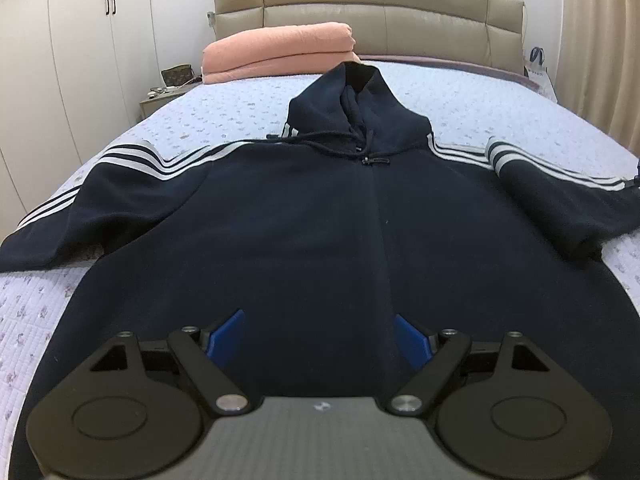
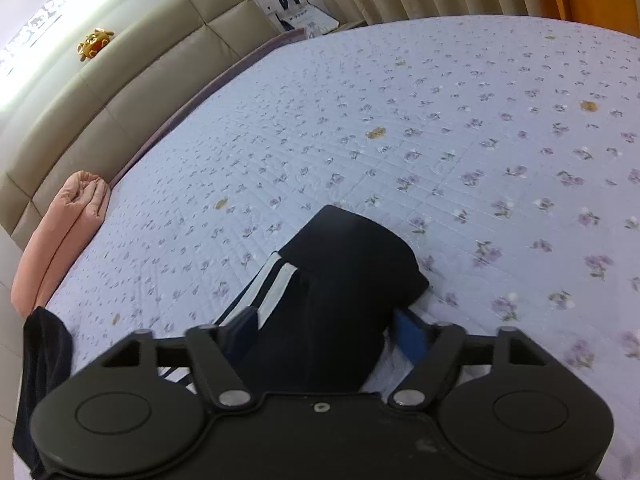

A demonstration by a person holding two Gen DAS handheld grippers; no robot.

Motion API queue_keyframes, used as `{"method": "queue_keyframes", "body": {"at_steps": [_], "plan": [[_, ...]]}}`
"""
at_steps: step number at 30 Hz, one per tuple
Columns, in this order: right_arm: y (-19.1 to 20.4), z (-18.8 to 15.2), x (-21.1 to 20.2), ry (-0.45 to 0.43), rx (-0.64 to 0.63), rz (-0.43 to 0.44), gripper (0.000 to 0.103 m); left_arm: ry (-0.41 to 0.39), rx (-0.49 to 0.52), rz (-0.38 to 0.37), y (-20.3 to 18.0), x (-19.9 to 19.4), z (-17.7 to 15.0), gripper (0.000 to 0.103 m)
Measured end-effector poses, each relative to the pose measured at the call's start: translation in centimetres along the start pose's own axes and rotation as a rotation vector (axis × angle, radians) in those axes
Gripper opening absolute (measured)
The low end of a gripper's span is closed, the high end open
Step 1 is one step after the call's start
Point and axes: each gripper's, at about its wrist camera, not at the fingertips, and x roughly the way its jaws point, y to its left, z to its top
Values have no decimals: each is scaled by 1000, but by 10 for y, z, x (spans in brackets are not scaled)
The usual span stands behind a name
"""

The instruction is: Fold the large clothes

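Navy zip hoodie with white shoulder stripes [image 1: 304, 216] spread face-up on the lilac floral quilted bed [image 2: 480, 120], hood towards the padded beige headboard [image 1: 400, 12]

Right sleeve cuff [image 2: 344, 276] lies between the right gripper [image 2: 326, 336] fingers, which stand apart around it; whether the pads press yet, cannot tell. Left gripper [image 1: 320, 332] hangs open over the lower front beside the zip, holding nothing. Judged: sleeve fold starting. Take the cuff through both layers, lift low, carry it across the chest keeping stripes flat; left can pin the body against dragging. Folded pink blanket [image 1: 280, 52] well clear
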Motion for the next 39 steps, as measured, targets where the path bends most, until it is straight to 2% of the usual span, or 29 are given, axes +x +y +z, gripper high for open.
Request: {"method": "queue_keyframes", "body": {"at_steps": [1, 2, 3, 5, 7, 10, 13, 14, 15, 17, 20, 23, 25, 27, 30, 35, 39], "plan": [[4, -2, 1, -15, -23, -13, 62, 3, 5, 7, -1, 2, 0, 83], [7, -3, 3, -16, -51, -22, 24, 5, 11, 13, -3, 3, 0, 83], [11, -3, 3, -15, -79, -24, 17, 3, 16, 16, -4, 3, 0, 83], [17, -1, -10, -54, -125, -9, 13, -4, 27, 18, -8, 2, 1, 83], [26, 6, -36, -148, -223, -26, 12, -19, 39, 15, -14, 0, 4, 83], [30, 29, -86, -353, -322, -155, 12, -50, 62, -15, -27, -3, 14, 83], [19, 55, -129, -552, -348, -373, 12, -73, 106, -57, -52, 1, 30, 83], [12, 63, -138, -583, -338, -425, 12, -80, 115, -77, -60, 4, 34, 83], [3, 70, -143, -570, -317, -417, 12, -82, 127, -99, -71, 9, 39, 84], [-9, 77, -135, -472, -296, -391, 12, -68, 161, -117, -92, 25, 45, 84], [-13, 60, -105, -378, -357, -411, 12, 33, 214, -76, -118, 60, 47, 82], [-10, 34, -73, -293, -388, -405, 12, 19, 212, -96, -117, 64, 45, 82], [-4, 19, -63, -276, -421, -408, 12, 25, 199, -131, -106, 60, 46, 81], [13, 4, -63, -281, -448, -372, 12, 5, 178, -154, -91, 50, 47, 81], [53, -15, -81, -302, -517, -236, 12, -56, 145, -132, -62, 31, 50, 81], [164, -58, -133, -330, -652, 75, 13, -124, 85, -68, -1, 5, 59, 79], [261, -120, -164, -312, -761, 302, 14, -156, 9, -22, 56, -10, 70, 78]]}}
